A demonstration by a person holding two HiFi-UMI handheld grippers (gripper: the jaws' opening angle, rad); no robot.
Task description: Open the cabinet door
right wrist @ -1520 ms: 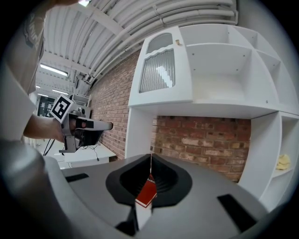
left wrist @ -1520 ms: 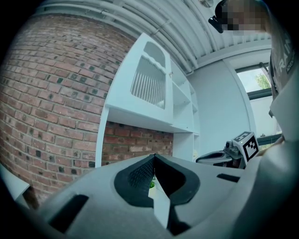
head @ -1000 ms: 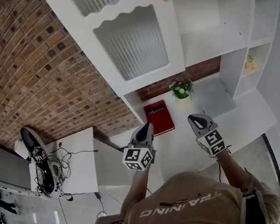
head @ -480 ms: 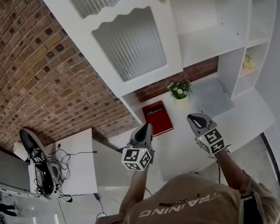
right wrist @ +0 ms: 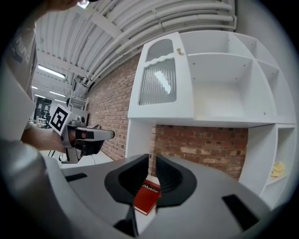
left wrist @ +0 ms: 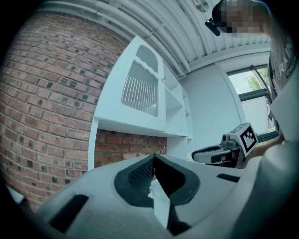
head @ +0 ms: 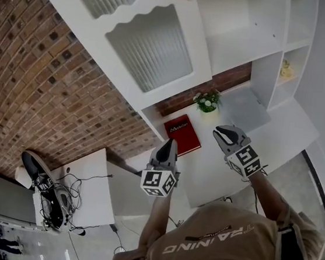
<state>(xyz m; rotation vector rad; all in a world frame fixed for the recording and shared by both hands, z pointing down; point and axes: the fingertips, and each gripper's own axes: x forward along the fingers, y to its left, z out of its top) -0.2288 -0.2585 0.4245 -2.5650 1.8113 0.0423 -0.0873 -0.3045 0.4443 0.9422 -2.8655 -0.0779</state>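
Brick wall (head: pixel 35 64) — cabinet door (head: pixel 152 48) partly off-frame

White cabinet door (head: pixel 152 48) with ribbed glass panels, red-brown brick wall (head: pixel 45 77), red book (head: pixel 182 133) and white counter (head: pixel 213 168)

Book (head: pixel 183 135) (plant (head: pixel 207 101) too) — on counter (head: pixel 210 170)

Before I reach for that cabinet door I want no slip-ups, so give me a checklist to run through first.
1. Cabinet door shut, ready to pull: ok.
2. Knob in plain sight, nothing over it: ok.
3. Right gripper open for the knob: not ok, jaws together, empty.
4. Right gripper at the knob: not ok, well short of it.
5. Left gripper empty: ok, jaws together on nothing.
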